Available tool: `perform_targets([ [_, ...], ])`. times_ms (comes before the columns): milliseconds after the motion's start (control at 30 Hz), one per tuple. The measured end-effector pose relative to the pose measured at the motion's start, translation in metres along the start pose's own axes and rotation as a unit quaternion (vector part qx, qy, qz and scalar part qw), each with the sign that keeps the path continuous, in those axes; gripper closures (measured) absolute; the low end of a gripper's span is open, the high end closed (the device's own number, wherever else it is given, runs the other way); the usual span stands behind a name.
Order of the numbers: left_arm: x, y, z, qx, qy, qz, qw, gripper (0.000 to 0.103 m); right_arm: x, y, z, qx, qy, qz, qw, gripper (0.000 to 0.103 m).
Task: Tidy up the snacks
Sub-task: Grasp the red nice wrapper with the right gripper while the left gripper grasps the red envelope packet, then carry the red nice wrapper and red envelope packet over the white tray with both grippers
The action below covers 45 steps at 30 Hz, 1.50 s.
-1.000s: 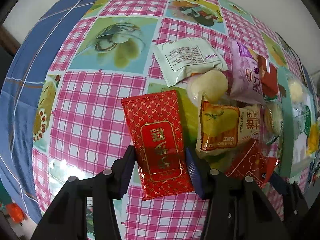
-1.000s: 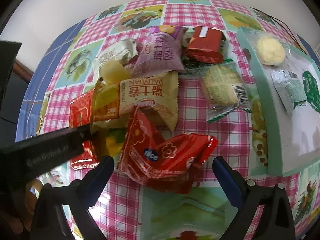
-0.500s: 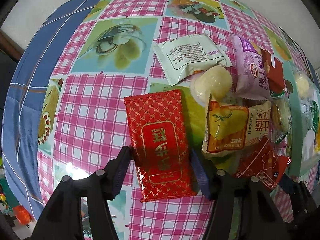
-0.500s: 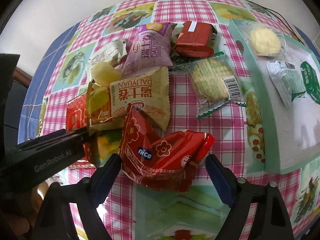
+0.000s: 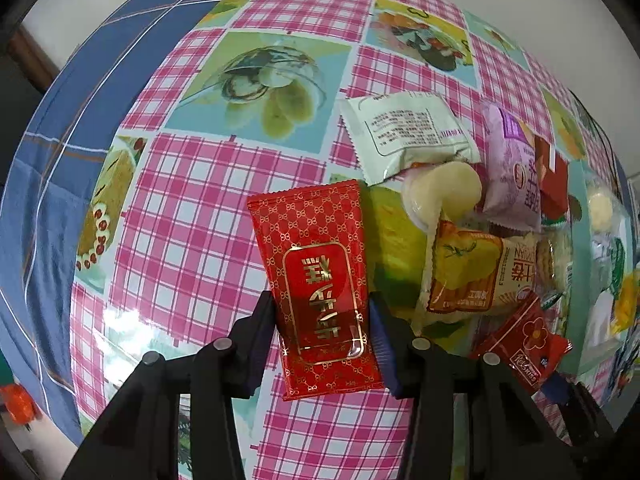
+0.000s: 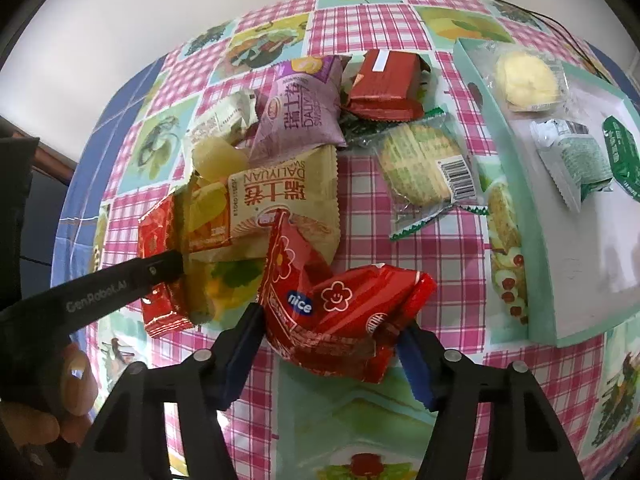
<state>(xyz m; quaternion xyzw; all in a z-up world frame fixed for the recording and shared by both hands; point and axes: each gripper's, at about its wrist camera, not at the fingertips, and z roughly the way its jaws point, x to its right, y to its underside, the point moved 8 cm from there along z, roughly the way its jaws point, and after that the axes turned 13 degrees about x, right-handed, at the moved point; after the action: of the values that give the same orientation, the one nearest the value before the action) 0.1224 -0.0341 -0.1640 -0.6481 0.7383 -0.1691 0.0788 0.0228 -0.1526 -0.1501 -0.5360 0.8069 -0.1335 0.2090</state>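
Since a second earlier both pairs of jaws had narrowed and were closing; the left gripper point(image 5: 322, 330) pinched the flat red gold-patterned packet point(image 5: 316, 280) lying on the table point(image 5: 192, 216); the right gripper point(image 6: 330, 334) squeezed the crumpled red "nice" packet point(image 6: 340, 300) beside the snack pile.

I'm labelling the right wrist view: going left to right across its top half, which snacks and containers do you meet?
Purple packet → dark red packet → clear biscuit packet → mint-green tray

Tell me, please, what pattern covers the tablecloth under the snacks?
Pink-and-white check with food-picture squares on the tablecloth, clearest in the left wrist view.
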Motion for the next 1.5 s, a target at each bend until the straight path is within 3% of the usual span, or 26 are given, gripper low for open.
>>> perform_targets([
  [467, -0.028, -0.021, -0.058, 0.062, 0.011, -0.021, 0.9978, 0.056, -0.01, -0.019, -0.043, 0.053, -0.023, -0.016, 0.998, 0.038],
  [733, -0.026, -0.023, -0.079, 0.074, 0.007, -0.018, 0.9971, 0.056, -0.004, -0.017, -0.044, 0.051, -0.021, -0.005, 0.998, 0.038],
  [1033, 0.006, -0.022, -0.082, 0.082, 0.012, -0.005, 0.9965, 0.056, 0.028, -0.025, -0.053, 0.062, -0.011, 0.02, 0.998, 0.038],
  [1500, 0.1, -0.005, -0.086, 0.084, 0.043, 0.061, 0.9936, 0.056, 0.131, -0.038, -0.086, 0.095, 0.025, 0.098, 0.99, 0.038],
])
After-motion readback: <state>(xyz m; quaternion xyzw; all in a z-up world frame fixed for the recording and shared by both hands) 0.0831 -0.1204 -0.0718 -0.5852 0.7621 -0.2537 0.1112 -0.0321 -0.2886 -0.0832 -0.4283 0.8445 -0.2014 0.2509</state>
